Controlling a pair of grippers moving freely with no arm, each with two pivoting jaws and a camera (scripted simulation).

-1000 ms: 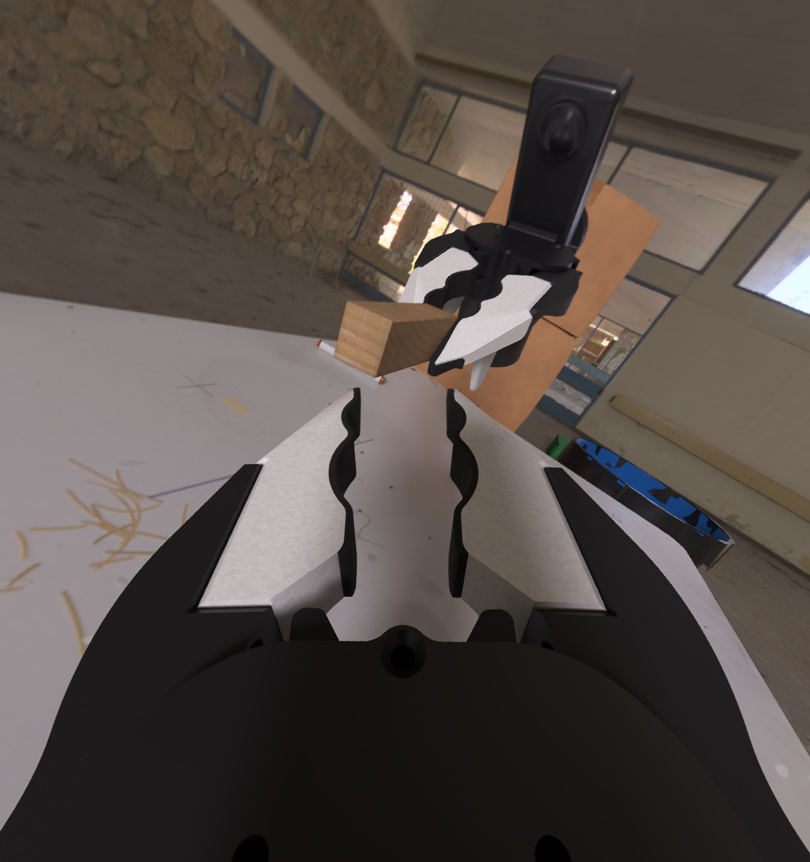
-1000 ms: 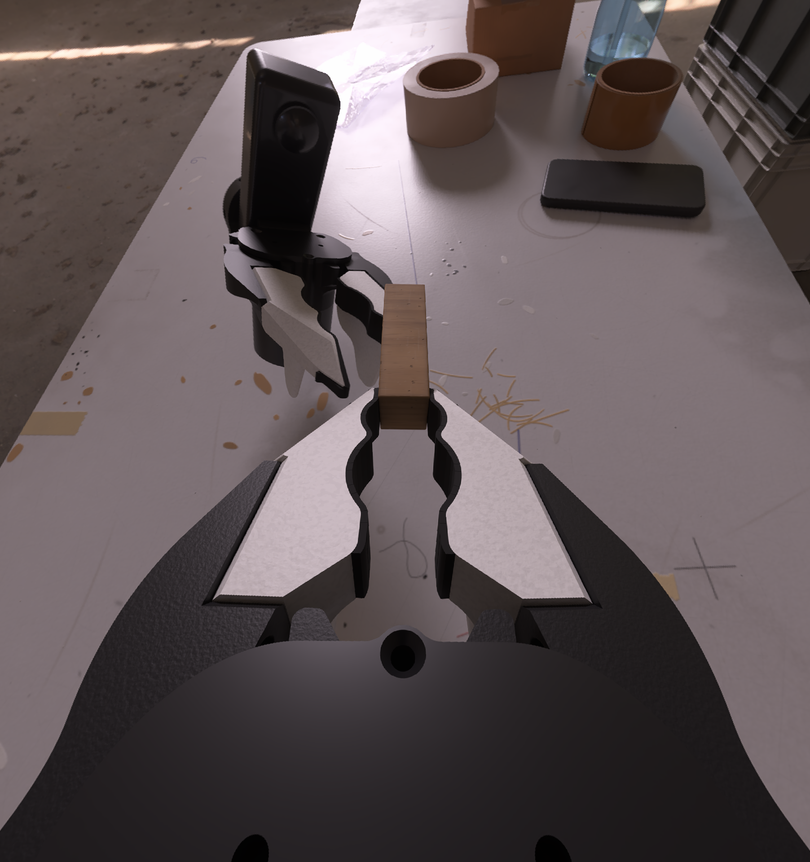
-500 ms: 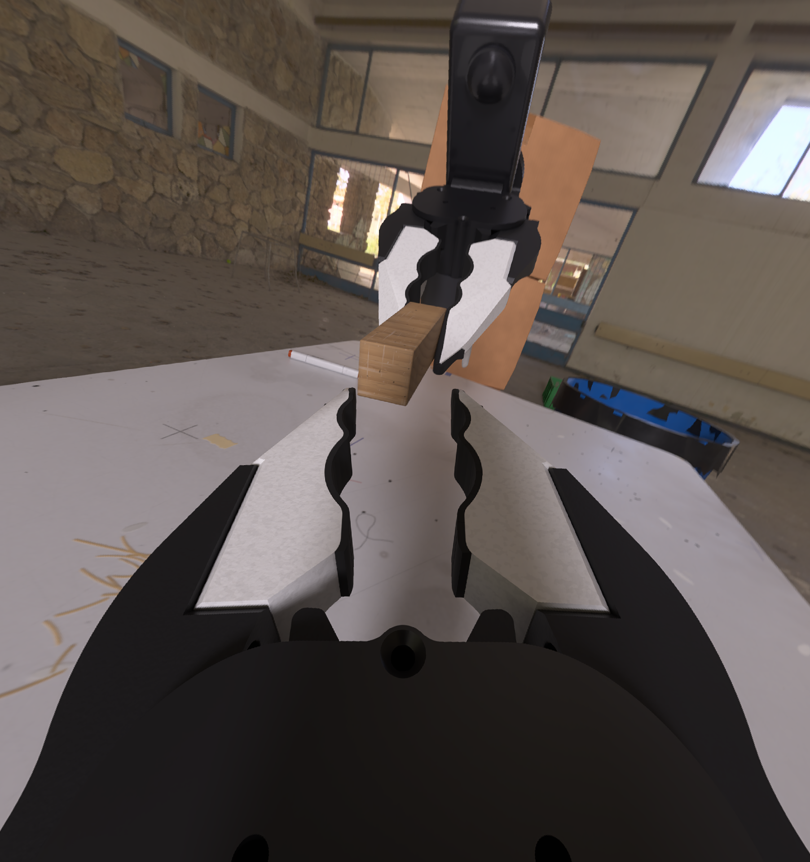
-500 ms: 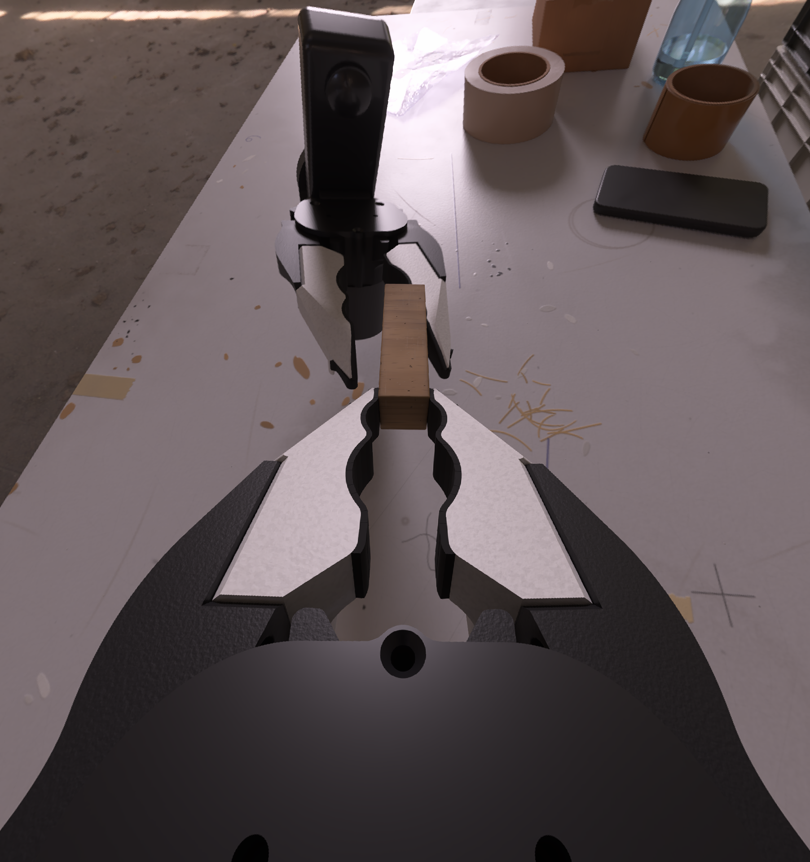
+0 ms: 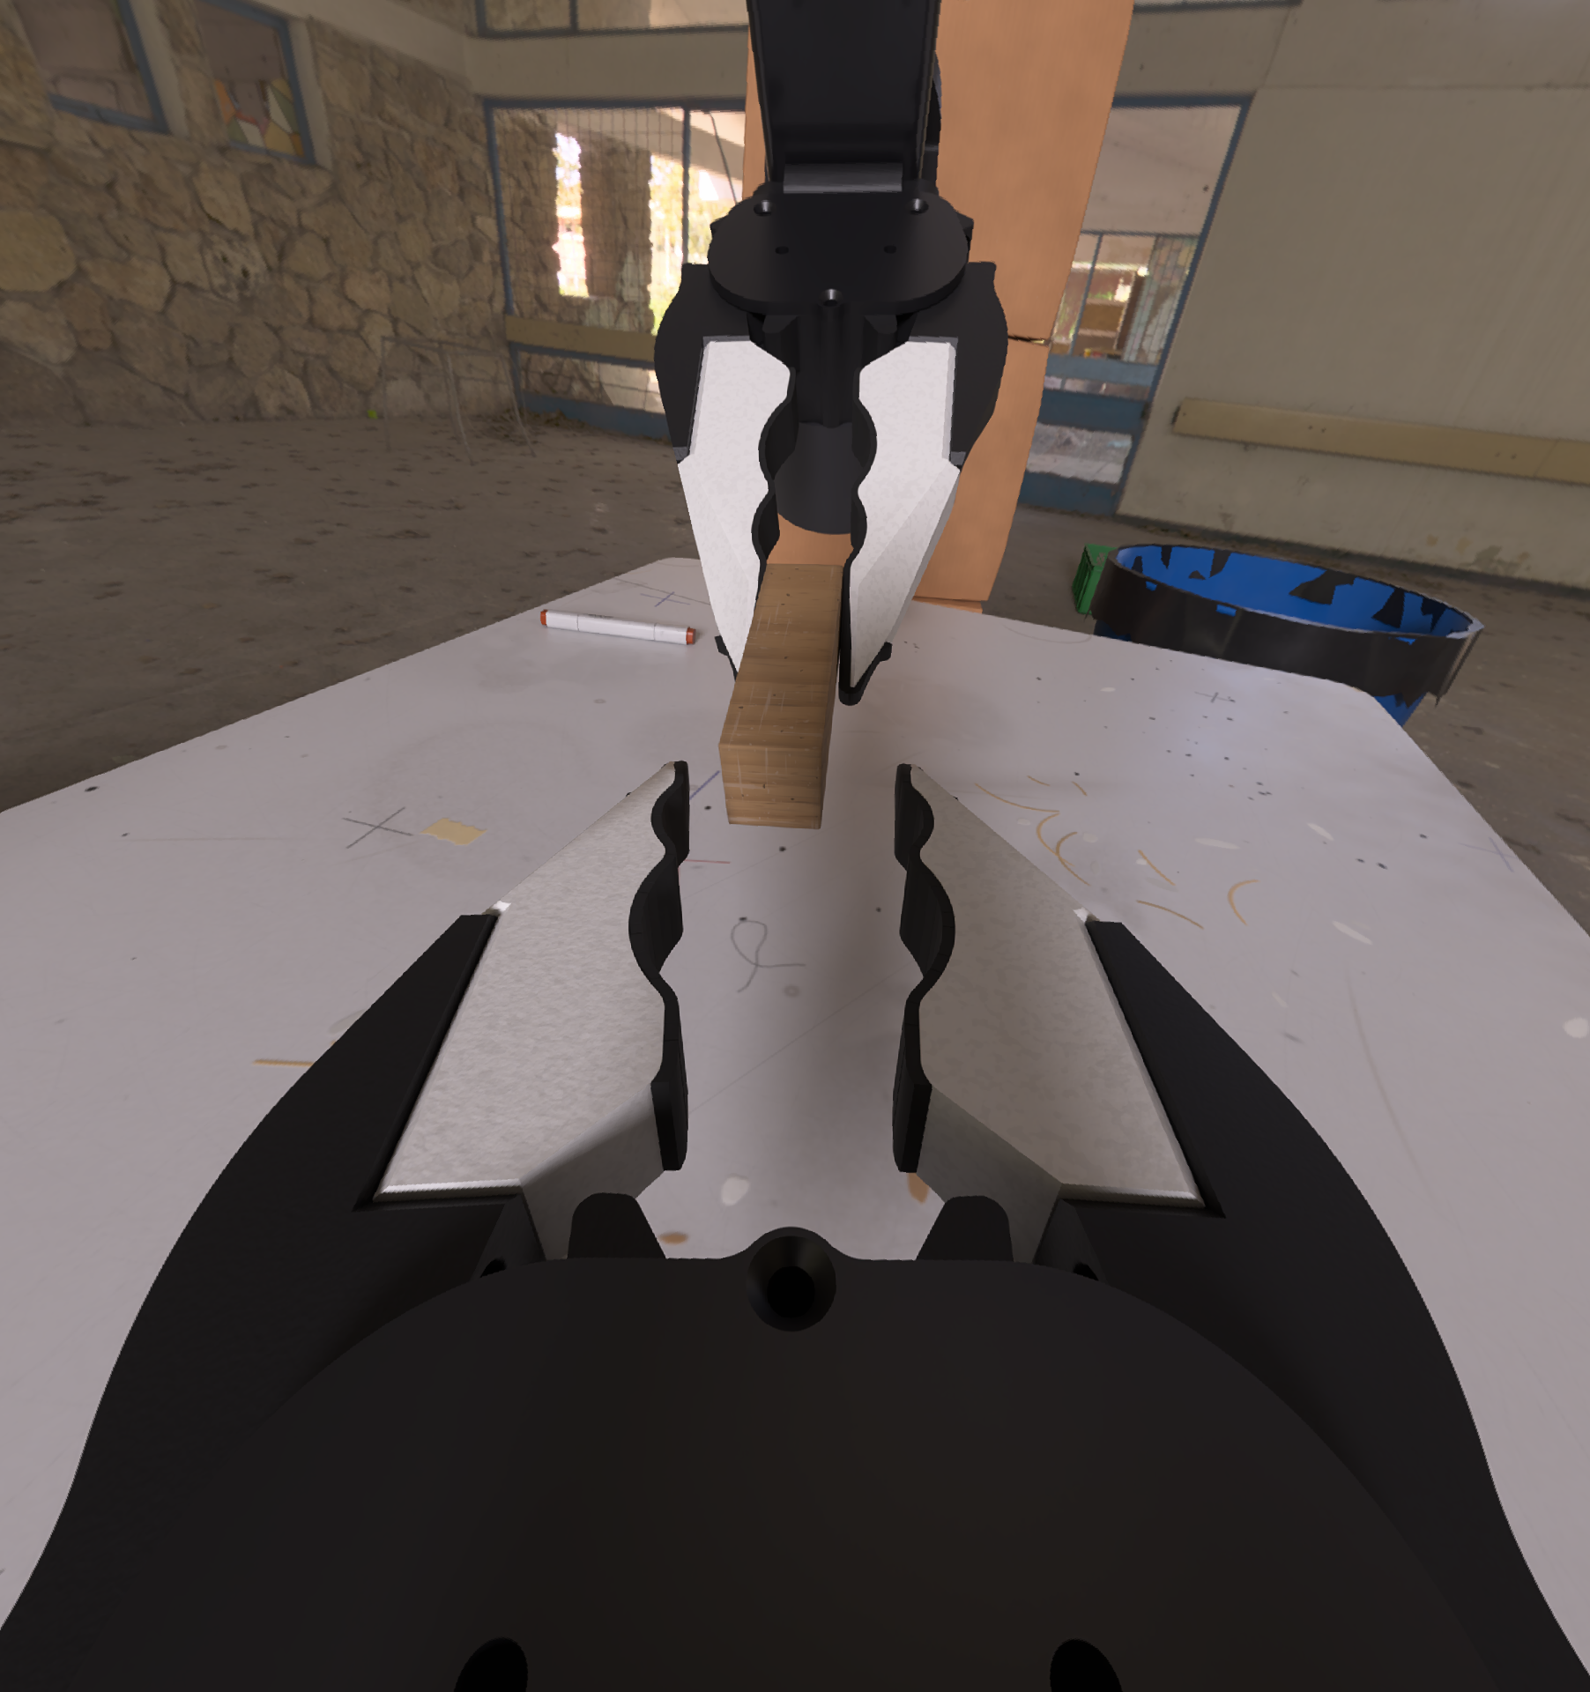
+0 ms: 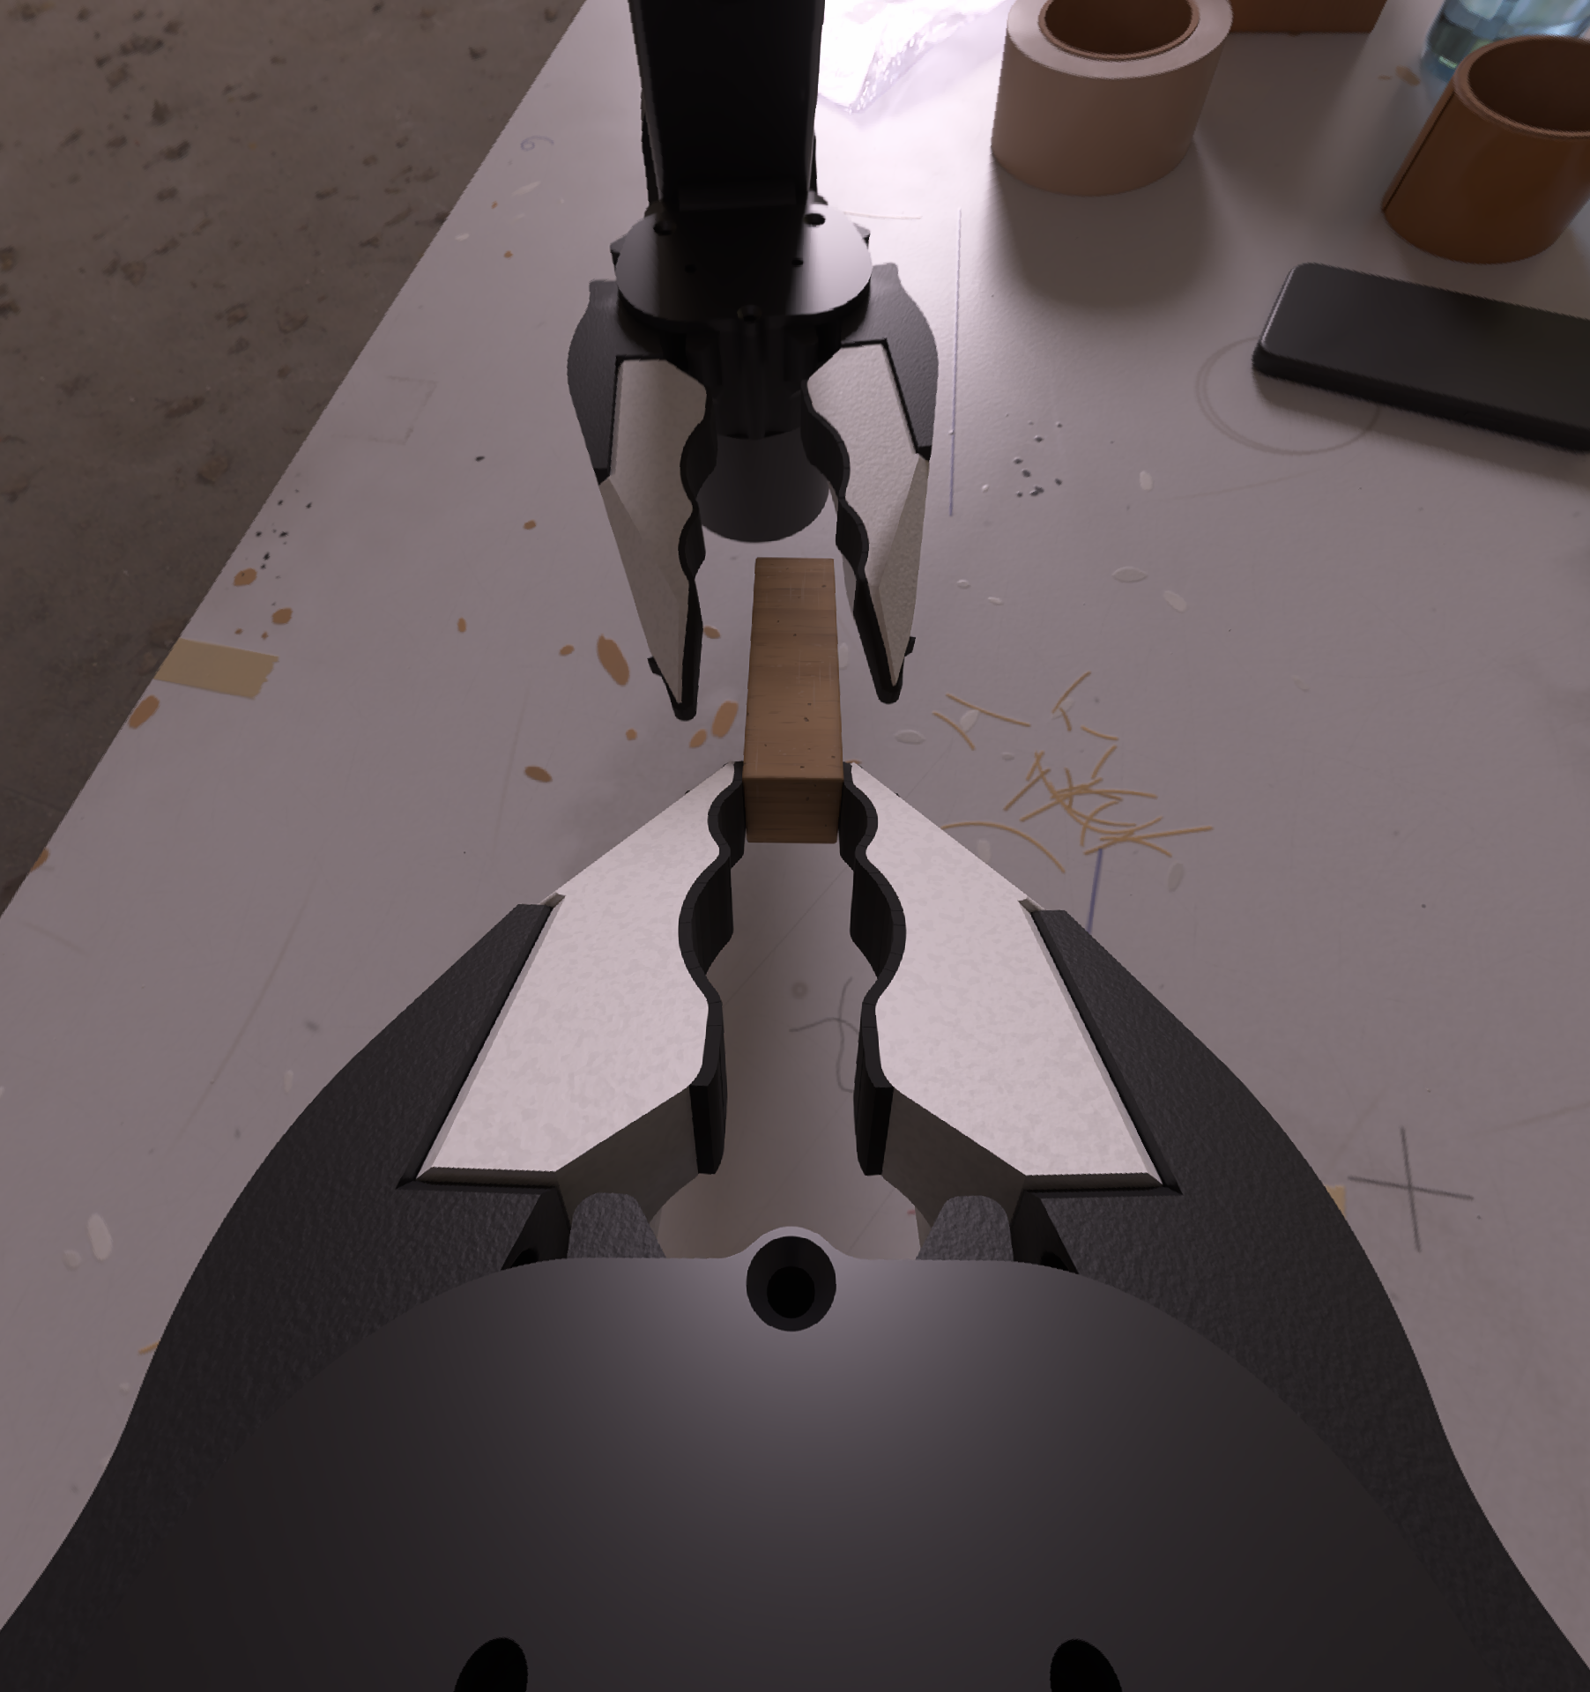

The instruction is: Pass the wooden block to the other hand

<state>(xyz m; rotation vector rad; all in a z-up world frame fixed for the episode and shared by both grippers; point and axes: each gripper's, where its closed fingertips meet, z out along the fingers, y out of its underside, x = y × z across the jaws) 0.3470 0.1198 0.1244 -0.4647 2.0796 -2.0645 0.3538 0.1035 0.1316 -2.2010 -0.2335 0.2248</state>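
Note:
The wooden block (image 6: 793, 696) is a long light-brown bar held above the white table (image 6: 1231, 824). My right gripper (image 6: 791, 778) is shut on its near end. The block's far end lies between the fingers of my left gripper (image 6: 782, 696), which faces me, open, its fingers apart from the block on both sides. In the left wrist view the block (image 5: 778, 723) points at me, its end just ahead of my open left gripper (image 5: 791, 778) and a little left of centre. My right gripper (image 5: 796, 673) grips its far end there.
Two tape rolls (image 6: 1107, 87) (image 6: 1506, 151), a black phone (image 6: 1451, 366) and a bottle (image 6: 1506, 27) lie at the far right. Wood shavings (image 6: 1075, 787) lie beside the block. A white marker (image 5: 617, 627) lies at the table's far edge; a blue tub (image 5: 1277, 613) stands on the floor beyond.
The two grippers have moved closer and lined up head-on. The block's free end has come between the open left fingers. The right gripper's hold has not changed.

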